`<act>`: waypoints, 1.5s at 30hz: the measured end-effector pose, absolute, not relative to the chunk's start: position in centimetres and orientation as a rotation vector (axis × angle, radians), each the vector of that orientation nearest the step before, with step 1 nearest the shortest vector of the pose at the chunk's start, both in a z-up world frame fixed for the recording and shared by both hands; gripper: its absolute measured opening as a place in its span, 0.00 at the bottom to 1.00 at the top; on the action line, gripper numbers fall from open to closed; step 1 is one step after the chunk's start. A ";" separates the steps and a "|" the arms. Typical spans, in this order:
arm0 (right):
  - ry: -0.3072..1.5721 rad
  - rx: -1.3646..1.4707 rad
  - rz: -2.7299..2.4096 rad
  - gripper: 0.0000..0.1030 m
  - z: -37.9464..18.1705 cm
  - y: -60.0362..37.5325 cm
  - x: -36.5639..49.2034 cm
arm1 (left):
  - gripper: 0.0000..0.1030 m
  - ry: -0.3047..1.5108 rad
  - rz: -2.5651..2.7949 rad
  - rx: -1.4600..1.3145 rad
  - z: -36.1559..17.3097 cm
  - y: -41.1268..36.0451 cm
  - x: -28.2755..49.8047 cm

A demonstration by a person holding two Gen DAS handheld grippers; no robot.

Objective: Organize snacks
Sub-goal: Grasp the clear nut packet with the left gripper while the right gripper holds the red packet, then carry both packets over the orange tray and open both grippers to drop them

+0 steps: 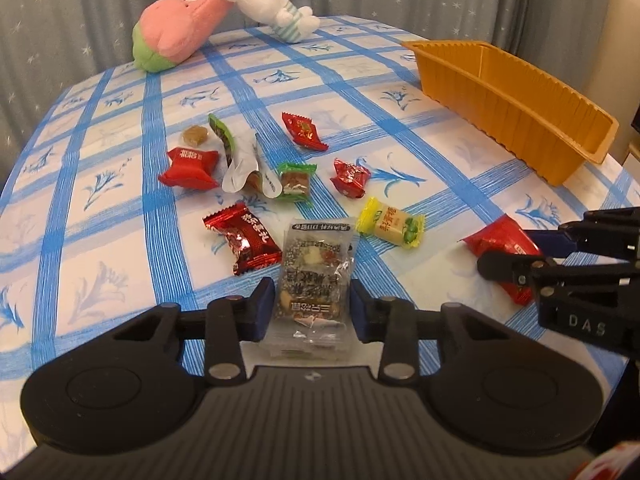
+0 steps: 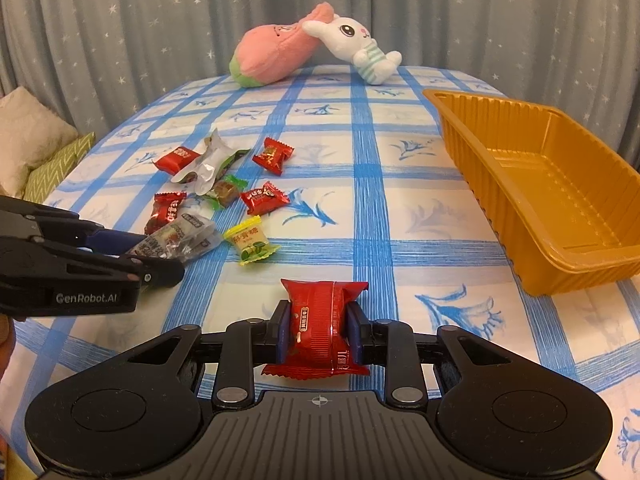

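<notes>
My left gripper [image 1: 311,304] is shut on a clear packet of mixed nuts [image 1: 316,272], near the table's front edge; it also shows in the right wrist view [image 2: 160,264]. My right gripper [image 2: 320,324] is shut on a red snack packet [image 2: 324,320], low over the tablecloth; the packet also shows in the left wrist view [image 1: 504,248]. Several wrapped candies lie in a loose group: a yellow one [image 1: 390,222], dark red ones [image 1: 244,238], a green one [image 1: 295,182]. The orange plastic tray [image 2: 532,184] stands empty at the right.
A pink plush [image 2: 272,50] and a white rabbit plush [image 2: 356,48] lie at the table's far edge by the grey curtain. A torn silver wrapper [image 1: 240,164] lies among the candies. A cushion [image 2: 28,144] sits off the table's left side.
</notes>
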State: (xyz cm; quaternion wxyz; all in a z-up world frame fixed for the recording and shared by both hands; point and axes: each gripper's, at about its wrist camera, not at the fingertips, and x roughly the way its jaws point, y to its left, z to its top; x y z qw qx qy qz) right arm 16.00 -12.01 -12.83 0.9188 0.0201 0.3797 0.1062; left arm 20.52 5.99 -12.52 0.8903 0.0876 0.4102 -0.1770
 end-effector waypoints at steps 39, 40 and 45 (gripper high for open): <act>0.625 0.159 0.031 0.27 -2.3 -30.1 16.2 | 0.33 0.731 -0.420 0.050 -2.2 -13.7 18.3; 0.625 0.168 0.026 0.27 -2.3 -30.9 16.5 | 0.33 0.733 -0.427 0.050 -2.3 -14.4 18.7; 0.637 0.193 0.012 0.27 -2.6 -33.9 18.0 | 0.33 0.750 -0.445 0.052 -3.3 -16.6 20.7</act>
